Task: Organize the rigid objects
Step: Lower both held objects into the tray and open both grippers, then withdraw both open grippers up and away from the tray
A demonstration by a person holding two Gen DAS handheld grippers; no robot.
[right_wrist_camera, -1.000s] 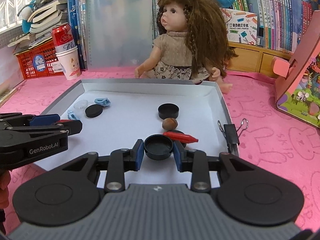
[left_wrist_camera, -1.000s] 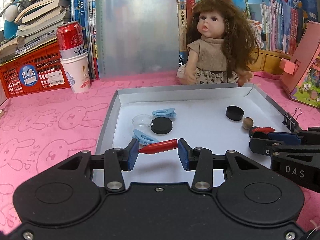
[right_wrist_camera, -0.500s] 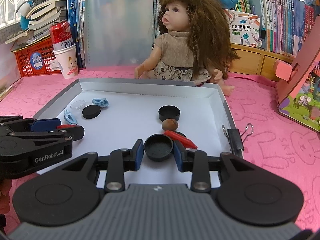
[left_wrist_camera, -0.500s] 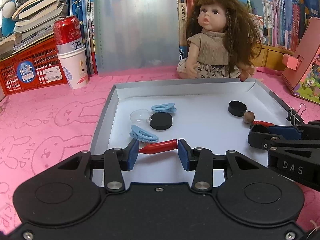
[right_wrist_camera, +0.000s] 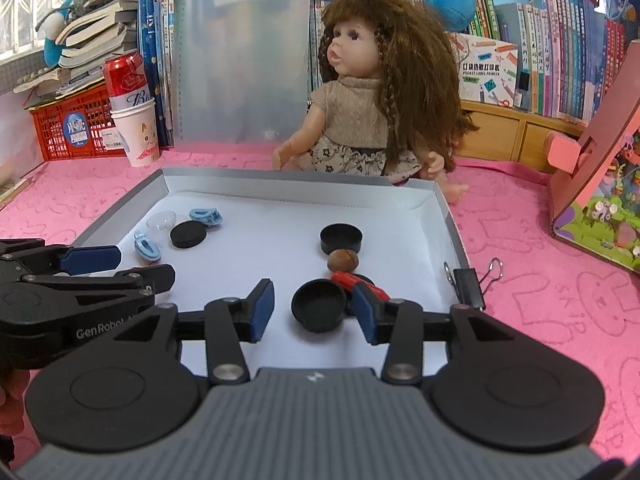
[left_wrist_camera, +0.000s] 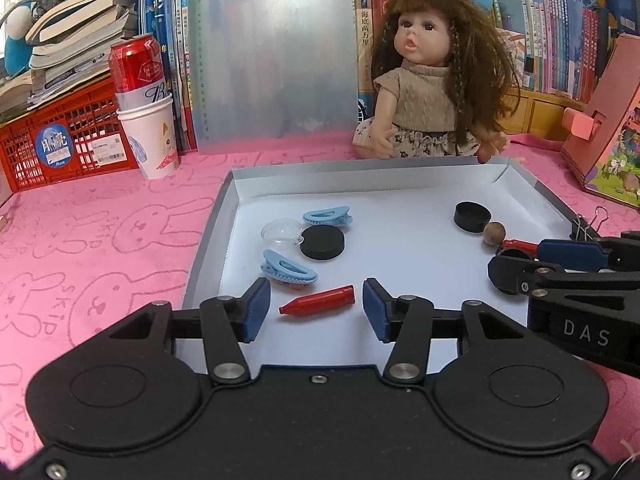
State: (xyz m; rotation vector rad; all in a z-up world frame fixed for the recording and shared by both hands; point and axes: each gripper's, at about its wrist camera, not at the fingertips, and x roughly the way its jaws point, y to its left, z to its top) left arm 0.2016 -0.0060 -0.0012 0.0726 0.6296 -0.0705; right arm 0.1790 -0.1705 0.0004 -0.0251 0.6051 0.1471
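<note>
Left wrist view: the left gripper (left_wrist_camera: 316, 308) is seen with its jaws parted, and the red crayon-shaped piece (left_wrist_camera: 318, 303) lies loose on the white floor of the tray (left_wrist_camera: 208, 240) between them, touched by neither pad. 1 second ago that piece was clamped between the pads; the jaws have just been opening. The hand itself appears unmoved.

Right wrist view: the right gripper (right_wrist_camera: 312, 308) is likewise released. Its jaws have just been opening too, and the black cap (right_wrist_camera: 319, 305), pinched before, now rests on the tray floor near the front right corner, close to the right pad but clear of the left pad.

Counted from the tray's left edge to its right edge: 1 clear dome (left_wrist_camera: 281, 233), 2 blue clips (left_wrist_camera: 327, 216) (left_wrist_camera: 288, 267), 1 black disc (left_wrist_camera: 322, 242) touching the dome, 1 red piece between the left jaws, then 2 black caps, the second one (right_wrist_camera: 341, 239) further back, 1 brown nut (right_wrist_camera: 342, 260) just in front of it, and 1 more red piece (right_wrist_camera: 347, 279) lying over a dark round thing too hidden to identify. 1 binder clip (right_wrist_camera: 468, 284) is fixed on the tray's right rim.

Behind the tray, on the pink cloth (left_wrist_camera: 100, 240), 1 doll (left_wrist_camera: 432, 80) sits at the far edge.
</note>
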